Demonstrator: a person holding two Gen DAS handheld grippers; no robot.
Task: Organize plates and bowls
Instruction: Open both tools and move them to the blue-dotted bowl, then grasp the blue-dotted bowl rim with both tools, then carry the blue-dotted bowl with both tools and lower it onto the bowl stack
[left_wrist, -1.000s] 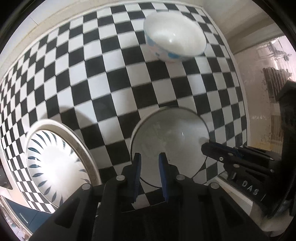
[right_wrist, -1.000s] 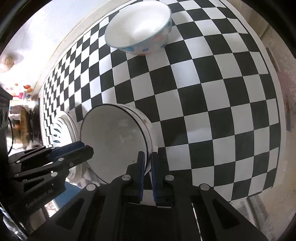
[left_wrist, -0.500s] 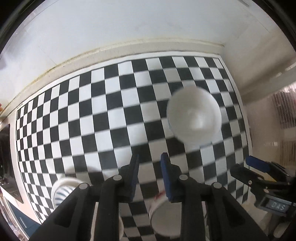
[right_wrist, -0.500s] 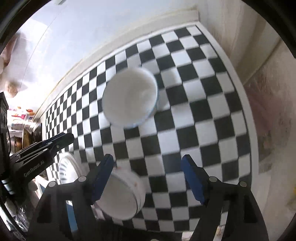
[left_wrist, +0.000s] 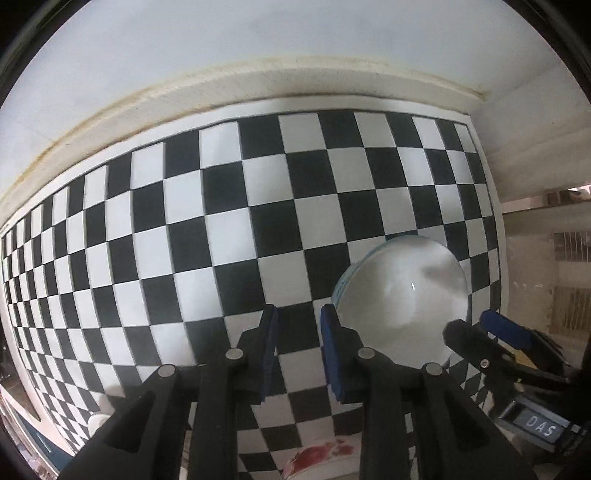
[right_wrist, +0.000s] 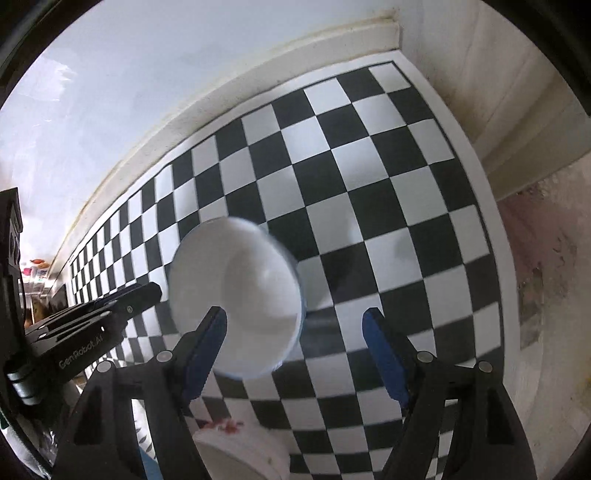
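A white bowl with a pale blue outside stands on the checkered cloth. My left gripper hovers just left of it with a narrow empty gap between its fingers. My right gripper is wide open above the cloth, its left finger over the bowl's near rim; it shows at the right edge of the left wrist view. A white bowl with red marks lies below both grippers, mostly hidden.
A white wall and raised ledge run along the cloth's far side. The cloth's right edge borders a pale worn surface. Dark equipment and clutter sit at far left of the right wrist view.
My right gripper has let go of the red-marked bowl's rim and opened wide. Both grippers have moved forward from that bowl toward the blue-sided bowl. The patterned plate has dropped out of view.
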